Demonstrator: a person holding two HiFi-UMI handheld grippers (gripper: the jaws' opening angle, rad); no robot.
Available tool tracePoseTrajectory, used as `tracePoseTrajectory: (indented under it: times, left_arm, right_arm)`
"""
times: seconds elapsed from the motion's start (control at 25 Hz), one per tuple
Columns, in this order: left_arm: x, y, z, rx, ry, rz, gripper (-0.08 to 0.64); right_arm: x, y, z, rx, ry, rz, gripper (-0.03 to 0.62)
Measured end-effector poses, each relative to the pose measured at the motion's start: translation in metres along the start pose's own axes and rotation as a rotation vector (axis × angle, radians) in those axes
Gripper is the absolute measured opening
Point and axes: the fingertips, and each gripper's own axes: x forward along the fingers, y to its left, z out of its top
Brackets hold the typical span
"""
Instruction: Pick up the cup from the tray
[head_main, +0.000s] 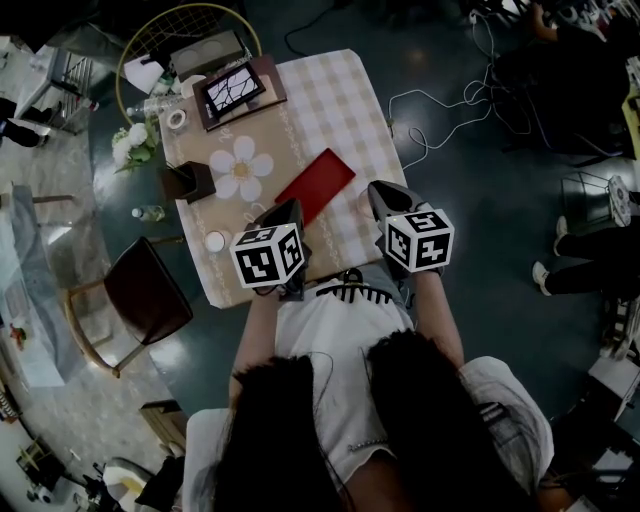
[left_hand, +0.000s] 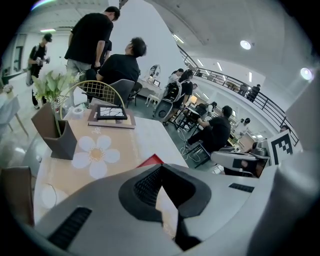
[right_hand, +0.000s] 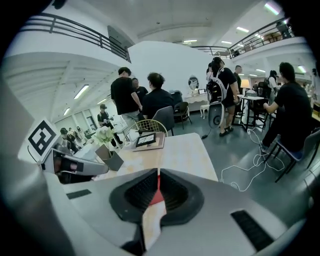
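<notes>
Your left tool (head_main: 293, 206) and right tool (head_main: 380, 190) are each pressed together, pinching nothing, above the checked-cloth tabletop (head_main: 330, 100). What seems the small white round cup (head_main: 215, 241) sits left of the flat red rectangular tray (head_main: 315, 185).

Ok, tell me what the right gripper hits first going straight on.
Likely the red tray: its red shows through the slit between the right gripper's shut jaws, though depth is unclear.
</notes>
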Motion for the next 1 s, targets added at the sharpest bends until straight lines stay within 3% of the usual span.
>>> tracePoseTrajectory:
  times: [0.24,0.48,1.0]
  left_arm:
    - [-0.005,0.004,-0.001,-0.01,-0.01,0.003,0.008]
    - [-0.009,0.001,-0.007,-0.005,-0.008,-0.005,0.008]
    - [-0.019,0.005,-0.016,-0.008,-0.02,0.0,0.008]
  right_arm:
    - [0.003,0.01,-0.006,-0.004,0.025,-0.006,0.009]
    - [0.006,0.02,-0.012,-0.11,0.061,-0.05,0.009]
    - [0.007,0.039,-0.025,-0.155,0.093,-0.035,0.008]
